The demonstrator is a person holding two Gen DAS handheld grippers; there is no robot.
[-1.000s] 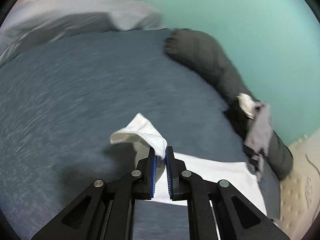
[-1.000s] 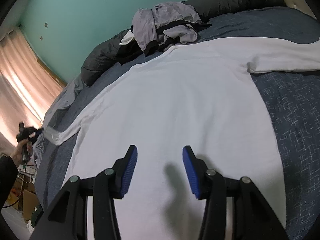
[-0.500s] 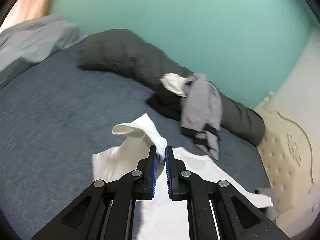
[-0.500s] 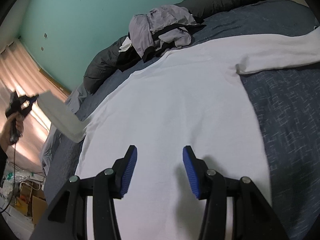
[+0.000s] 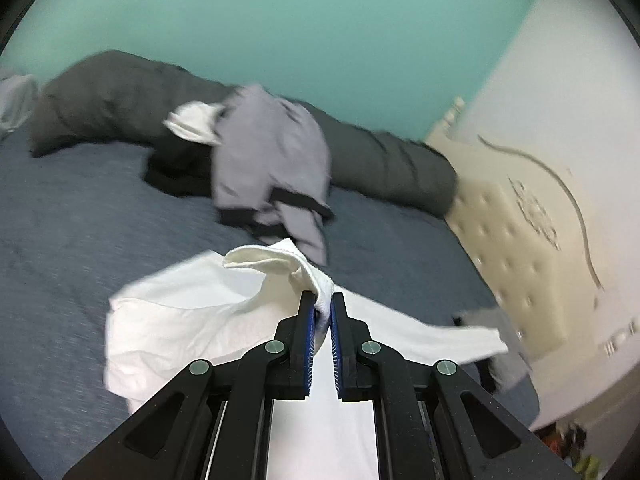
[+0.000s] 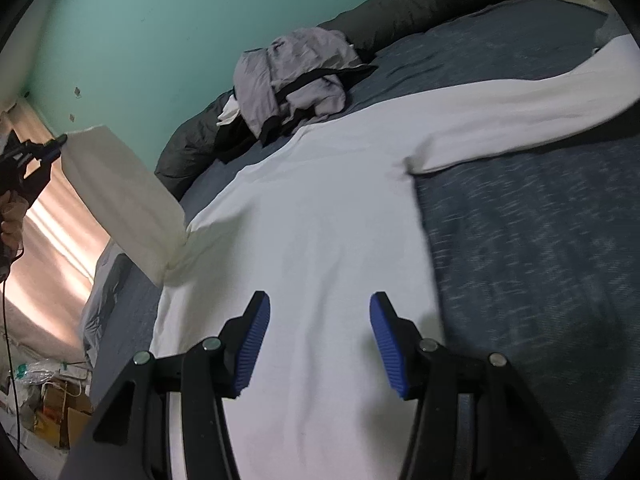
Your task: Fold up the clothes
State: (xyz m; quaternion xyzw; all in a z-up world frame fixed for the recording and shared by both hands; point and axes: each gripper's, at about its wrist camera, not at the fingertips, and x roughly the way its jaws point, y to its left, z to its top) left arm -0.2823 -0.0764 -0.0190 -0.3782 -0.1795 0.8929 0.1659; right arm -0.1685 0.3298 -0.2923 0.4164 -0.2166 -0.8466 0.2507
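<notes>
A white long-sleeved shirt (image 6: 320, 216) lies spread on the blue bed cover (image 6: 520, 240). My left gripper (image 5: 321, 305) is shut on the cuff of one sleeve (image 5: 276, 264). In the right wrist view that sleeve (image 6: 120, 192) hangs lifted off the bed from the left gripper (image 6: 54, 148) at the far left. The other sleeve (image 6: 520, 112) lies flat, stretched to the right. My right gripper (image 6: 319, 316) hovers over the shirt's body. Its jaws are opening and nothing is between them.
A heap of grey and black clothes (image 6: 296, 76) sits beyond the shirt, against a dark rolled duvet (image 6: 420, 4) along the teal wall. A cream padded headboard (image 5: 520, 240) stands at the right. Boxes and clutter (image 6: 52, 400) lie on the floor left of the bed.
My left gripper has swung up and toward the shirt's middle, carrying the sleeve off the bed. The right gripper has crept forward over the shirt and its jaws have widened slightly.
</notes>
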